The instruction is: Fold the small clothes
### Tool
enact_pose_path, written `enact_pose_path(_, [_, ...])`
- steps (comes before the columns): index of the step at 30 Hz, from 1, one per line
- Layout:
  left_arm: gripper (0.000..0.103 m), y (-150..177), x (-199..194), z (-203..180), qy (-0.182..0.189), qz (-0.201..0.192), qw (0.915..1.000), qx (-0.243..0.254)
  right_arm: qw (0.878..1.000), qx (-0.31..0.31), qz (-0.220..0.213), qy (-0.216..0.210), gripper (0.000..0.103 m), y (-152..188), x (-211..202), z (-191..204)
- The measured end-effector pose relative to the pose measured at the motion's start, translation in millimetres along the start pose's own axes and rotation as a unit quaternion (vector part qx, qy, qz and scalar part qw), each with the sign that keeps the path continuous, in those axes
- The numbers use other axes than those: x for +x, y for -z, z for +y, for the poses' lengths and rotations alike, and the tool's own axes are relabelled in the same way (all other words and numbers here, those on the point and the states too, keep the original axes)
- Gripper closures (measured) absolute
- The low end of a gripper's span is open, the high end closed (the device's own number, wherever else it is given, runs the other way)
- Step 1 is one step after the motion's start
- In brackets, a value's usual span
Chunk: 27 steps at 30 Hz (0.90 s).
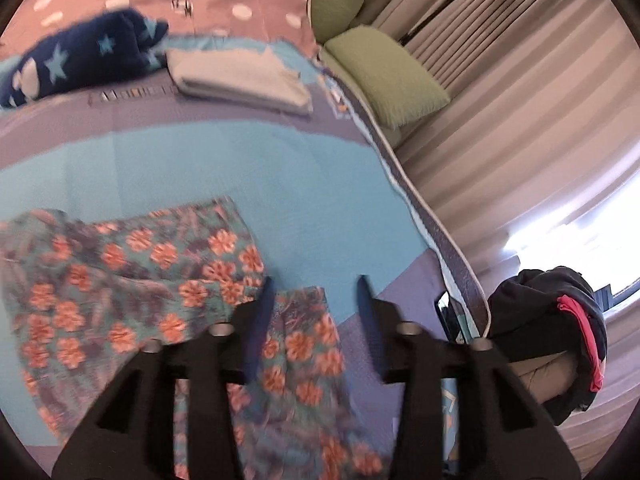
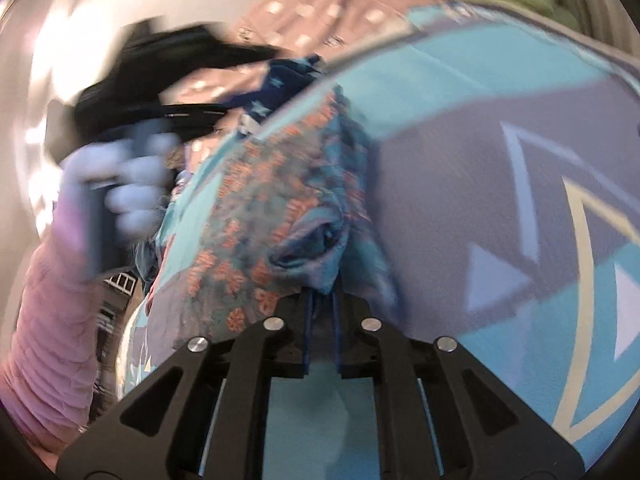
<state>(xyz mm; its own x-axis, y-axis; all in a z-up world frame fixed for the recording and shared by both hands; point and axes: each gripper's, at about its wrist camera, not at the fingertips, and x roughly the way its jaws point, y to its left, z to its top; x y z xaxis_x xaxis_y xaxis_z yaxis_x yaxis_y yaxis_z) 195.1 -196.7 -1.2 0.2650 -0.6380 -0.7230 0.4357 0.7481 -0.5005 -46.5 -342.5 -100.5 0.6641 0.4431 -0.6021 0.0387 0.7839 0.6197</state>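
We see the flowered shorts (image 1: 132,280) lying spread on the blue bedcover (image 1: 248,168), partly folded. The left gripper (image 1: 316,292) hovers over their right edge with its jaws apart and no cloth between them. In the right wrist view, the right gripper (image 2: 322,300) is almost closed and pinches a bunched edge of the shorts. Behind lie a folded pale cloth (image 1: 240,78) and a dark starred garment (image 1: 80,60).

Soft daylight, blown-out window glare (image 1: 560,240), heavy motion blur (worst right wrist), fisheye-bent edges.
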Motion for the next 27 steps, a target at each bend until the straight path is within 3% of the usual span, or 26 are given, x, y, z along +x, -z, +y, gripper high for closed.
enact_pose_path(3, [0.054,9,-39,-6,-0.004,-0.024,0.999,0.037,1.0,0.0,-0.007,-0.002,0.094,8,-7,-9])
enact_pose_path(6, [0.047,37,-81,2,-0.035,-0.044,0.996,0.069,1.0,-0.02,-0.018,0.015,0.092,12,-16,-6])
enact_pose_path(11, [0.046,116,-118,37,-0.103,-0.04,0.9904,0.083,0.998,-0.036,-0.032,0.037,0.084,6,-27,-1])
enact_pose_path(13, [0.046,148,-117,51,-0.119,-0.024,0.9902,0.07,0.997,-0.047,-0.04,0.044,0.084,1,-31,5])
enact_pose_path(18, [0.046,189,-101,77,-0.102,0.006,0.9943,0.03,0.994,-0.088,-0.064,0.026,0.082,-10,-41,36])
enact_pose_path(21, [0.044,205,-83,76,-0.108,0.022,0.9931,0.04,0.993,-0.11,-0.042,-0.013,0.076,-13,-27,49])
enact_pose_path(22, [0.043,207,-82,74,-0.113,0.019,0.9921,0.05,0.993,-0.111,-0.029,-0.003,0.076,-14,-16,48])
enact_pose_path(23, [0.042,212,-81,70,-0.119,0.016,0.9905,0.067,0.994,-0.105,-0.01,0.041,0.077,-15,-1,41])
enact_pose_path(24, [0.042,216,-80,67,-0.122,0.016,0.9895,0.077,0.992,-0.094,0.009,0.087,0.089,-15,13,30])
enact_pose_path(25, [0.042,219,-81,67,-0.121,0.014,0.9894,0.08,0.991,-0.08,0.019,0.104,0.093,-15,22,16])
enact_pose_path(27, [0.042,224,-86,71,-0.107,0.008,0.9916,0.073,0.997,-0.049,0.009,0.062,0.096,-15,16,1])
